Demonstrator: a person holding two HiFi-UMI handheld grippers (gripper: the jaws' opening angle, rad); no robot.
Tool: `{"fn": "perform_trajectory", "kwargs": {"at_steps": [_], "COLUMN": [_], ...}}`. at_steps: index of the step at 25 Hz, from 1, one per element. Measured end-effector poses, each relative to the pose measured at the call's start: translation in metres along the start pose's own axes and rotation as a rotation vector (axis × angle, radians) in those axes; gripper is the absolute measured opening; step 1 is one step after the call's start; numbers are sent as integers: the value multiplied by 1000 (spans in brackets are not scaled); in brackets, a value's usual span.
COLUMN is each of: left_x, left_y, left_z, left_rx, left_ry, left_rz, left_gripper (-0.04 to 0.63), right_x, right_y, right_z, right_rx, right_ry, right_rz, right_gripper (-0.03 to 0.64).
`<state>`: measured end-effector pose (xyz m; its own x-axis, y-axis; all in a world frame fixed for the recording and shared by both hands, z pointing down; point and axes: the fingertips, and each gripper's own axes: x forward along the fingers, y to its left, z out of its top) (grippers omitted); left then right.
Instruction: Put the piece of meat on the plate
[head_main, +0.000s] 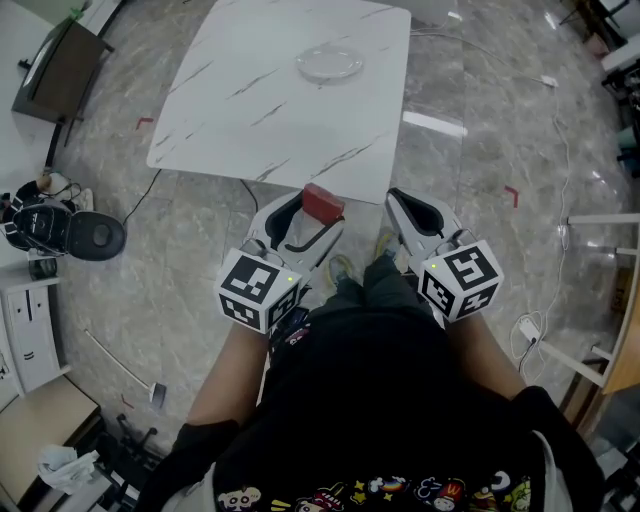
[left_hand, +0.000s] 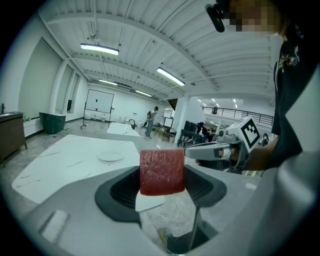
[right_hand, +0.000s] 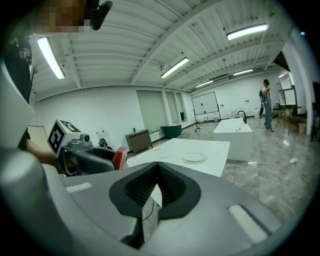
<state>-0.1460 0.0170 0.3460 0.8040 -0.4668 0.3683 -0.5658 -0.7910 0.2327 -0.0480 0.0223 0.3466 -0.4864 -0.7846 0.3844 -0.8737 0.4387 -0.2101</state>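
A flat red piece of meat is clamped between the jaws of my left gripper, which hangs just short of the near edge of the white marble table. The same meat shows at the left of the right gripper view. A clear round plate lies toward the table's far side. My right gripper hangs beside the left one, shut with nothing between its jaws.
A dark cabinet stands at the far left of the floor. Cables run over the grey floor on the right. A black bag and a round device lie on the left. A person stands far off.
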Motion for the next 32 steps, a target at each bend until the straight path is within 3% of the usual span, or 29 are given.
{"fn": "perform_trajectory", "kwargs": {"at_steps": [12,32], "left_x": [13,90], "left_y": [16,34], "left_z": [6,25], "left_rx": [-6,-44], "left_ry": [15,65], "left_rz": [44,157], "left_gripper": [387,387], "right_x": [20,54], "right_y": [-17,-98], "right_z": [15,27], "right_rx": [-5,-4], "right_ry": [-12,30], "right_rz": [37,167], "right_gripper": [23,23]}}
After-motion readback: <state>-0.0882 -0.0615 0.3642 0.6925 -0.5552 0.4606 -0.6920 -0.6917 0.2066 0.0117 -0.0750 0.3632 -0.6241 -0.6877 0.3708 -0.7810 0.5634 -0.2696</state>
